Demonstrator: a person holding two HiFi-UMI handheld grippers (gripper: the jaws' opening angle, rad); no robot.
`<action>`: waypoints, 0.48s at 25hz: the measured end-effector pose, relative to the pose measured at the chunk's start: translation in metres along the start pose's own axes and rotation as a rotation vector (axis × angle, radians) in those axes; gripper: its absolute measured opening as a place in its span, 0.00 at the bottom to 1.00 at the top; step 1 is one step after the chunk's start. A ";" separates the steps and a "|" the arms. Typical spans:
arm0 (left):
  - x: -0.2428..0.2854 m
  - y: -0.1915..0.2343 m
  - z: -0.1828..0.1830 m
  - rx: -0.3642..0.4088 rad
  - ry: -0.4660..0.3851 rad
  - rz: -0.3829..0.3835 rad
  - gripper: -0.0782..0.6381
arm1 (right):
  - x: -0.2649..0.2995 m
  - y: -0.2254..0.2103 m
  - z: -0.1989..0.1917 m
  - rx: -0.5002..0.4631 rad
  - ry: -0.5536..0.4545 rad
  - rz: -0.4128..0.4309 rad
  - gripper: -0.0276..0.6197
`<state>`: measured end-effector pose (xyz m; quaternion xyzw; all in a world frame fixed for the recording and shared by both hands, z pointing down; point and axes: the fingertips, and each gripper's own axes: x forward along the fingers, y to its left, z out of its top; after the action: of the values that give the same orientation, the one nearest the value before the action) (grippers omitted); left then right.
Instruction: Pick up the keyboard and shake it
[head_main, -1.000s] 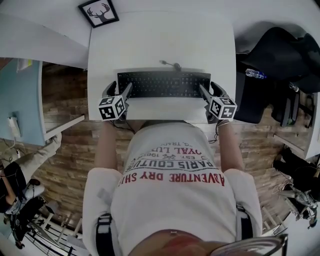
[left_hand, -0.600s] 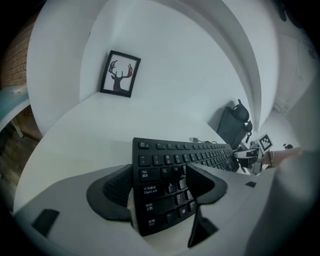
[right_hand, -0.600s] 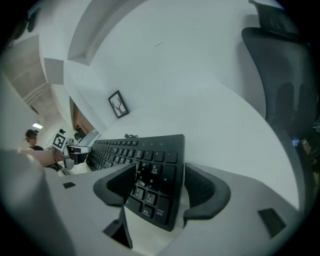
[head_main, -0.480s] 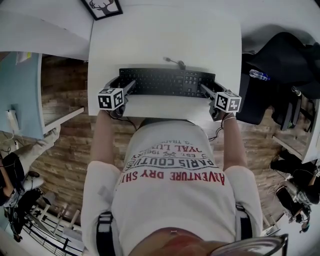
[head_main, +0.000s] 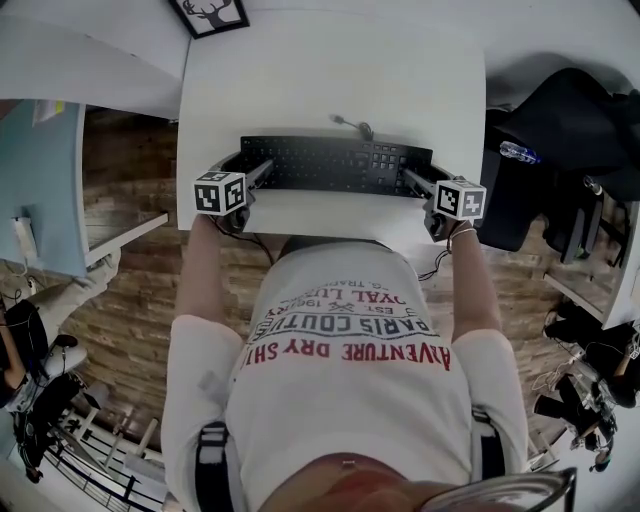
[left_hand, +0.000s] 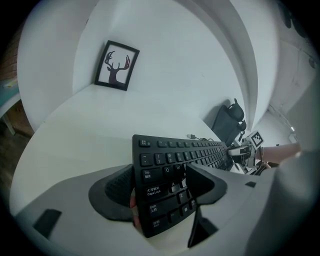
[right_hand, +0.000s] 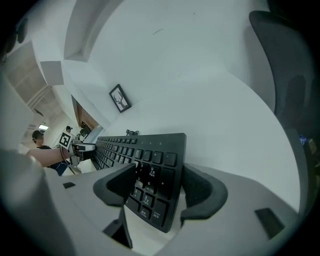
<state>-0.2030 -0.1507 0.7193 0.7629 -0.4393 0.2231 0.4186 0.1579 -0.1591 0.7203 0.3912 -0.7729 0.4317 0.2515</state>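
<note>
white table (head_main: 330, 70) carrying the black keyboard (head_main: 335, 165), with my claws spread around its two ends.
the keyboard is lying keys up across the near half of the table, its long side running left to right. my left claw (left_hand: 159, 176) is standing spread around its left end, one pad over the letter keys and the other at the underside edge. my right claw (right_hand: 159, 176) has just been opening and is standing wide, with the number pad end between its jaws. a framed deer picture (head_main: 212, 14) is sitting at the far left corner.
</note>
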 end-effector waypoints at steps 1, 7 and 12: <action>0.000 0.000 0.000 -0.005 0.004 0.001 0.56 | 0.000 0.000 0.001 0.002 0.001 0.001 0.50; -0.005 -0.005 -0.003 -0.003 -0.008 0.005 0.56 | -0.003 0.004 -0.001 -0.010 -0.020 0.019 0.50; -0.016 -0.015 -0.001 0.028 -0.061 0.010 0.56 | -0.019 0.008 0.002 -0.073 -0.053 -0.002 0.50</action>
<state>-0.1980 -0.1382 0.7023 0.7729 -0.4524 0.2079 0.3934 0.1619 -0.1513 0.7019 0.3937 -0.7941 0.3925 0.2456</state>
